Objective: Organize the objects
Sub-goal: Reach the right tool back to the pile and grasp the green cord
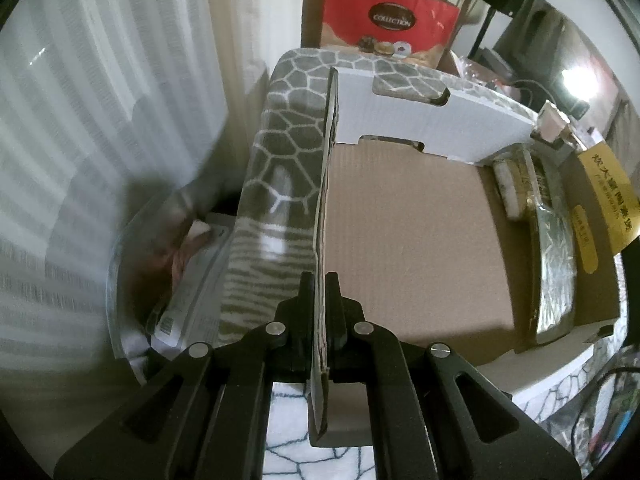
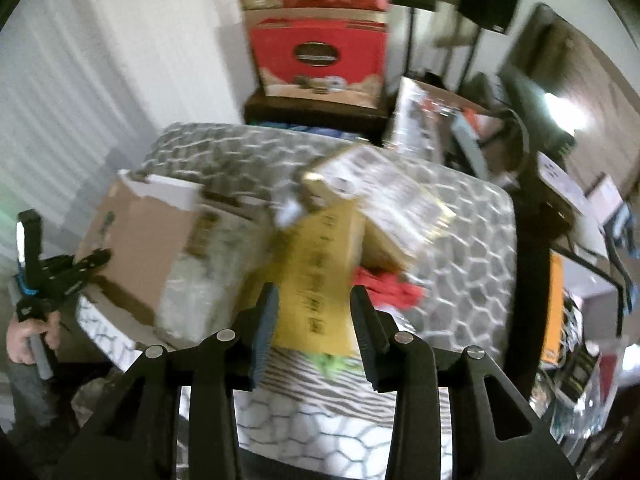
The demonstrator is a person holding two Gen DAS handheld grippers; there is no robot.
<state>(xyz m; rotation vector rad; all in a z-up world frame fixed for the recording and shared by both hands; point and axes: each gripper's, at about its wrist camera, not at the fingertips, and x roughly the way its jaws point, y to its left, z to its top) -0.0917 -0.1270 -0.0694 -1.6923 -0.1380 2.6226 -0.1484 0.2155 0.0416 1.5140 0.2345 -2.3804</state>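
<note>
My left gripper [image 1: 320, 292] is shut on the left wall of a cardboard box [image 1: 404, 248], pinching the thin wall edge between its fingers. The box is brown inside and white outside; a silver foil packet [image 1: 554, 248] and a yellow packet [image 1: 608, 196] lie at its right side. In the blurred right wrist view, my right gripper [image 2: 314, 304] is open above the same box [image 2: 140, 248], with the yellow packet [image 2: 320, 276] between and beyond its fingers, apart from them. The left gripper [image 2: 68, 272] shows at the box's left edge.
The box sits on a grey, white-veined patterned cover [image 1: 288, 140]. A white curtain [image 1: 100, 120] hangs to the left. A red gift bag [image 1: 388, 20] stands behind. A gold-edged pack [image 2: 380, 200] and a red item [image 2: 392, 284] lie by the box. Clutter and cables [image 2: 520, 152] fill the right.
</note>
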